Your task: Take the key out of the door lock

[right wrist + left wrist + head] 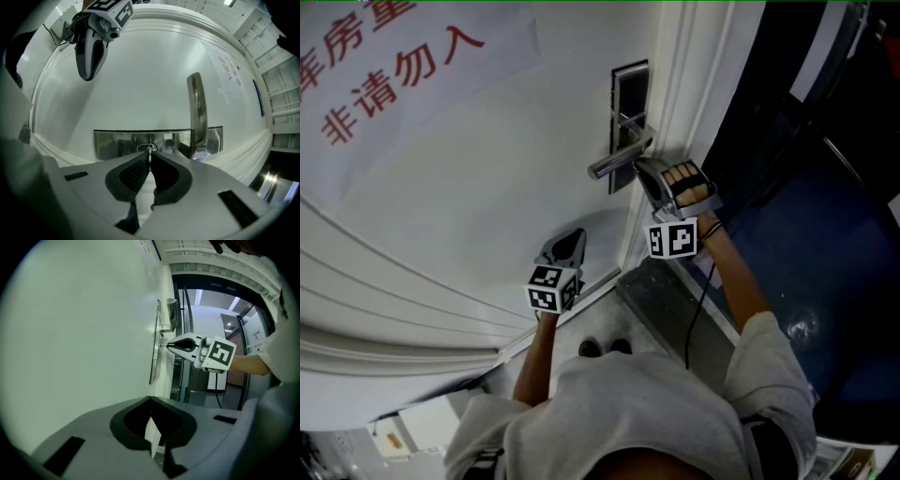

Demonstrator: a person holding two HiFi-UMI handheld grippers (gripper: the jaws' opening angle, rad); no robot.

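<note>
- Right gripper [149, 160]: the jaws are drawn together and the pads pinch the small metal head of the key [149, 152]. The gripper is held level and points straight at the door [154, 70].
- Key: it sits in the keyhole of the lock plate [117, 143]. Only its head shows, caught between the jaw tips and right up against the plate. No shaft is visible, so I judge it fully inserted.
- Lever handle [197, 108]: it stands just beside the key on the same plate. The gripper does not touch it.
- Left gripper [151, 400]: the jaws are together with nothing between them. It hangs near the bare door face, well apart from the lock plate, and takes no part in the grip.
- Done so far: the reach to the lock and the grip on the key head both look complete.
- Left to do: the withdrawal itself, since the key has not come out of the lock at all.
    - The likely move is a straight pull back along the key's own line, away from the door.
    - I cannot tell whether the key first needs turning to its release position.
- Watch point: the hold is on a thin, small head, and a pull off-axis could let it slip from the pads.
</note>
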